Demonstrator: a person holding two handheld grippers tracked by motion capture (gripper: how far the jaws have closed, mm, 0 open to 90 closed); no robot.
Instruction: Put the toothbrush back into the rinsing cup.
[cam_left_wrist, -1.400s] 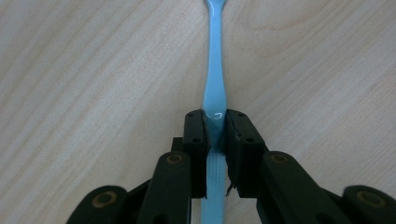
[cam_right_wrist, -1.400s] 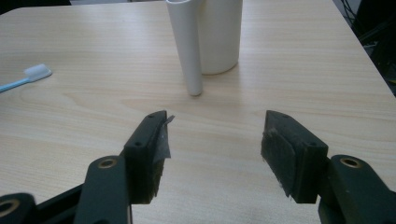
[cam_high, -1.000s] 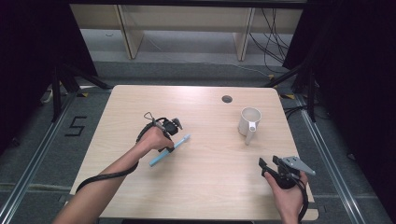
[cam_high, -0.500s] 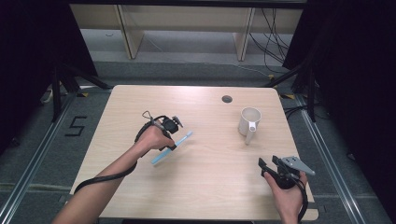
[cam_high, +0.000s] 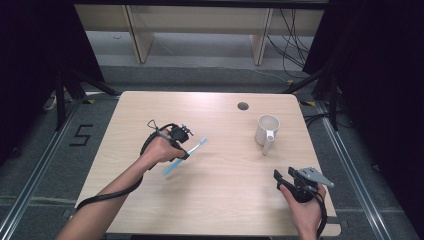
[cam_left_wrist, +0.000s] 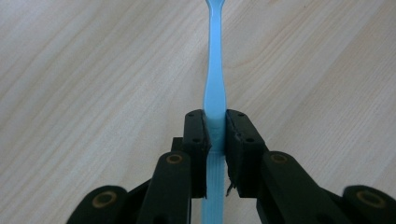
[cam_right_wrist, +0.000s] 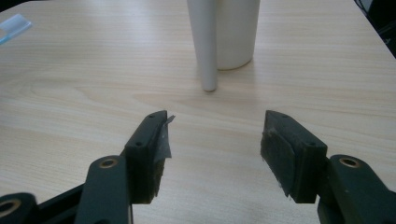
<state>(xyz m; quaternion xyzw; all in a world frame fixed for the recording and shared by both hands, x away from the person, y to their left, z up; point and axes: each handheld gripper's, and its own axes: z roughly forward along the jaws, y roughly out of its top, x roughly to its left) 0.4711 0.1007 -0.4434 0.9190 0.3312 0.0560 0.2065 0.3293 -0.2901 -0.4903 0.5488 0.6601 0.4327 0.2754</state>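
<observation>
A light blue toothbrush (cam_high: 192, 149) is pinched at mid-handle by my left gripper (cam_high: 181, 151), just left of the table's middle. In the left gripper view the jaws (cam_left_wrist: 215, 122) press on both sides of the toothbrush handle (cam_left_wrist: 215, 70), which runs straight ahead over the wood. A white mug (cam_high: 267, 129) stands upright at the far right, its handle toward the near side. My right gripper (cam_high: 284, 175) rests near the front right edge, open and with nothing between its fingers. In the right gripper view it (cam_right_wrist: 215, 126) faces the mug (cam_right_wrist: 236, 32), with the toothbrush head (cam_right_wrist: 14, 25) at far left.
The light wooden table (cam_high: 225, 200) has a round cable hole (cam_high: 243, 106) near its far edge. A black cable (cam_high: 105, 197) trails from the left gripper along the forearm. Dark stands and a shelf frame (cam_high: 200, 30) lie beyond the table.
The left hand has shifted slightly away from the near edge, carrying the toothbrush with it. The right hand and the mug have kept still.
</observation>
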